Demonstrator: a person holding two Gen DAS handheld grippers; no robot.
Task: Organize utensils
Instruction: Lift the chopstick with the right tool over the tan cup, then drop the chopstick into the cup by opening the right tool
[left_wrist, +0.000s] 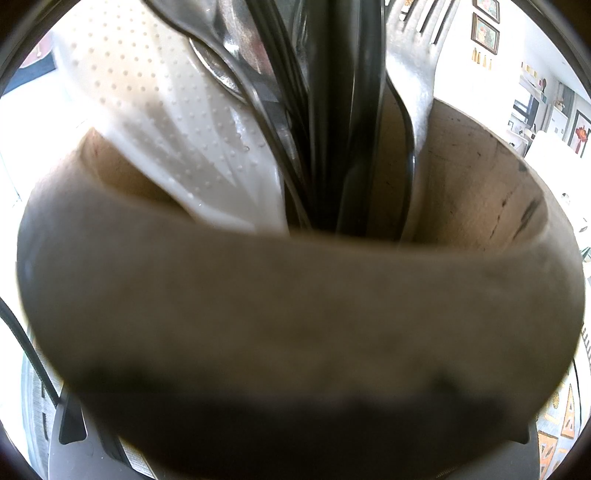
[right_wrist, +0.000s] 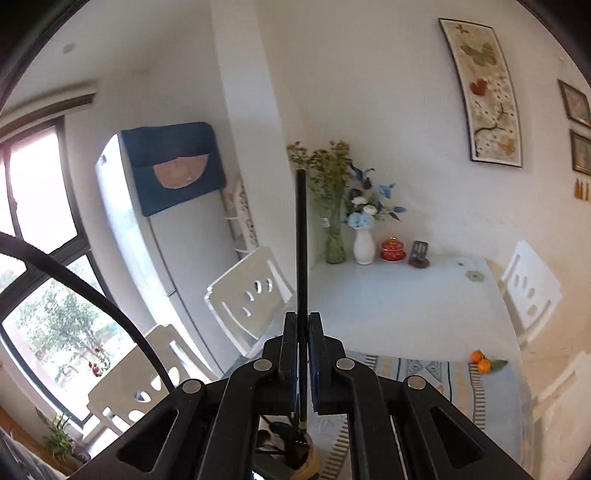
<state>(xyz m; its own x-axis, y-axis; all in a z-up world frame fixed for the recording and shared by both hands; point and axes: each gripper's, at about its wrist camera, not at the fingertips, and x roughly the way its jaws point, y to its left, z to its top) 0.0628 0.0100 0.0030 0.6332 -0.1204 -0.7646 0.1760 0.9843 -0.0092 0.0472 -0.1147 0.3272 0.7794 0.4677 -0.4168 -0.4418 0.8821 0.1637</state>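
The right gripper (right_wrist: 303, 332) has its fingers clamped on 1 black chopstick (right_wrist: 301, 240), which stands upright above them, clear of the table (right_wrist: 406, 295) for sorting. The wooden holder (left_wrist: 295, 314) fills the left view, likely steadied; whether the left fingers are closed I cannot tell.

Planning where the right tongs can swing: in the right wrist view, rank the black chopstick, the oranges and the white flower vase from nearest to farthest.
1. Thin black chopstick: clamped in the right tongs.
2. Two oranges: right, on the patterned cloth.
3. White flower vase: far table edge, by the wall.
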